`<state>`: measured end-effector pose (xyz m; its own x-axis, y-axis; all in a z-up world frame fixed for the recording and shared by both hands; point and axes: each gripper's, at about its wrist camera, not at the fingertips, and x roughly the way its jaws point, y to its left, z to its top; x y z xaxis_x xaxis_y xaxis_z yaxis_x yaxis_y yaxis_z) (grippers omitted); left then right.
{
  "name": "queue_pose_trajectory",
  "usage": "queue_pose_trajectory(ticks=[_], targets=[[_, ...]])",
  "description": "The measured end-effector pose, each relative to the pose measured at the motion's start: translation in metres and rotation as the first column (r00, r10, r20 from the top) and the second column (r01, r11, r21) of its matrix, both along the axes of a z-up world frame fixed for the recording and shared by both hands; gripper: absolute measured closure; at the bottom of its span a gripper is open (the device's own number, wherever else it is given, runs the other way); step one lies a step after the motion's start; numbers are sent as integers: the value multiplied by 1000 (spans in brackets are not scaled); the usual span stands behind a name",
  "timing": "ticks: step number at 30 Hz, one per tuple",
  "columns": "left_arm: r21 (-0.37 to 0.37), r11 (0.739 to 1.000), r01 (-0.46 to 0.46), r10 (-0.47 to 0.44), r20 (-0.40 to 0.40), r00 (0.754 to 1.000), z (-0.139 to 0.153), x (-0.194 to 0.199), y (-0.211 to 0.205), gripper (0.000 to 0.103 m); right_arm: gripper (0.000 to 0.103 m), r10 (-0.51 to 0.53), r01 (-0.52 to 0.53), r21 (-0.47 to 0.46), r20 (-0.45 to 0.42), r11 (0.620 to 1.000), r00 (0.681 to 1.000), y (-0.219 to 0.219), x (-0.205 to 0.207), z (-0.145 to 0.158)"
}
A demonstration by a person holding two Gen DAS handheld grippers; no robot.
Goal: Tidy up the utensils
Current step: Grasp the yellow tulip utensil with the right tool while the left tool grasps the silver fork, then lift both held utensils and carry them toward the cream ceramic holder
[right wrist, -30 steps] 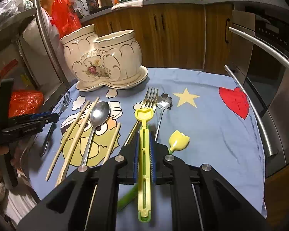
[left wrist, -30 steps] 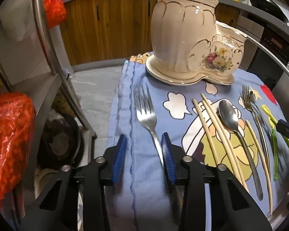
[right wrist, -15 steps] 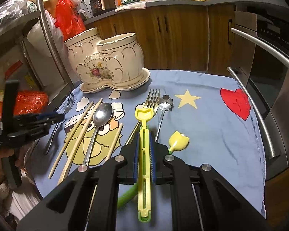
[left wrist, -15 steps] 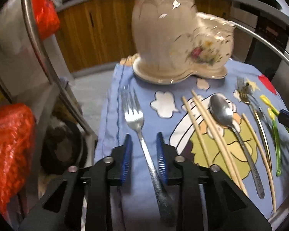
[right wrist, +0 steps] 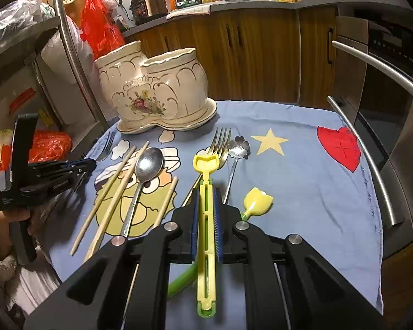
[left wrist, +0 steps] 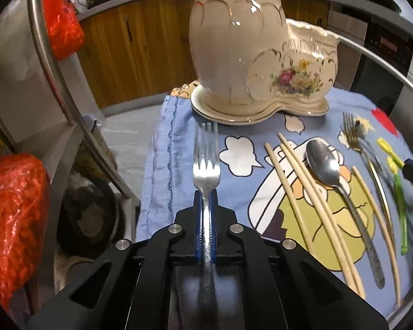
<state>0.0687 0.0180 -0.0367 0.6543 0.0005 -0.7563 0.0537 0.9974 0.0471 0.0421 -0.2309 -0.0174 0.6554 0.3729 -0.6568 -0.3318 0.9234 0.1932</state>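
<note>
Left wrist view showed the steel fork (left wrist: 206,162) as the thing in hand: the left hand-held gripper (left wrist: 205,214) had its blue pads pressed together on the fork's neck and handle, tines pointing straight toward the ceramic utensil holder (left wrist: 250,49). The fork looked about level with the blue cartoon cloth (left wrist: 162,165) on the counter, and whether it was touching or just off it could not be told. It sat just in front of the holder's saucer-like base, on the holder's near-left side. In the right wrist view, the right hand-held gripper (right wrist: 205,220) was clamped on a yellow-green plastic utensil (right wrist: 205,220), well in front of the holder. Between that utensil and the holder lay a second fork (right wrist: 219,148) and a flower-headed spoon (right wrist: 238,151); a plain spoon (right wrist: 147,165) and loose chopsticks (right wrist: 115,189) lay nearer the left hand-held gripper, also in front of the holder, and a tulip-shaped piece (right wrist: 257,205) lay beside the right gripper. Judging by this, the pick-up step was done on both sides and the transfer had not begun. The next move would call for lifting the fork clear, tipping it toward upright and lowering it into one of the holder's two openings without knocking the rim.
</note>
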Motion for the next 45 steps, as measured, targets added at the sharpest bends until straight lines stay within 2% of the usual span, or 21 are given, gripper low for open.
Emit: queue_pose_trajectory(ticks=[8, 12, 17, 21, 23, 28, 31, 38, 45], targets=[[-103, 995, 8, 7, 145, 989, 37, -29, 9, 98, 93, -27, 23, 49, 66, 999, 997, -1, -6, 15], [-83, 996, 32, -13, 220, 975, 59, -41, 4, 98, 93, -32, 26, 73, 94, 997, 995, 4, -6, 27], [-120, 991, 66, -30, 281, 959, 92, -49, 11, 98, 93, -12, 1, 81, 134, 997, 991, 15, 3, 53], [-150, 983, 105, -49, 337, 940, 123, -44, 18, 98, 93, 4, -27, 143, 161, 989, 987, 19, 25, 82], [-167, 977, 135, -66, 364, 929, 140, -31, 17, 98, 93, 8, -39, 175, 174, 984, 985, 20, 37, 94], [-131, 980, 152, -81, 434, 897, 171, 12, 10, 98, 93, -1, -46, 249, 186, 967, 983, 30, 84, 116], [-174, 970, 168, -74, 448, 891, 181, 38, 12, 98, 93, -1, -54, 301, 179, 952, 984, 35, 111, 122], [-236, 959, 158, -32, 463, 886, 179, 103, 17, 98, 93, -2, -61, 404, 154, 913, 988, 42, 168, 116], [-221, 965, 143, -14, 500, 866, 165, 132, 11, 98, 93, 1, -80, 419, 185, 904, 983, 54, 194, 99]])
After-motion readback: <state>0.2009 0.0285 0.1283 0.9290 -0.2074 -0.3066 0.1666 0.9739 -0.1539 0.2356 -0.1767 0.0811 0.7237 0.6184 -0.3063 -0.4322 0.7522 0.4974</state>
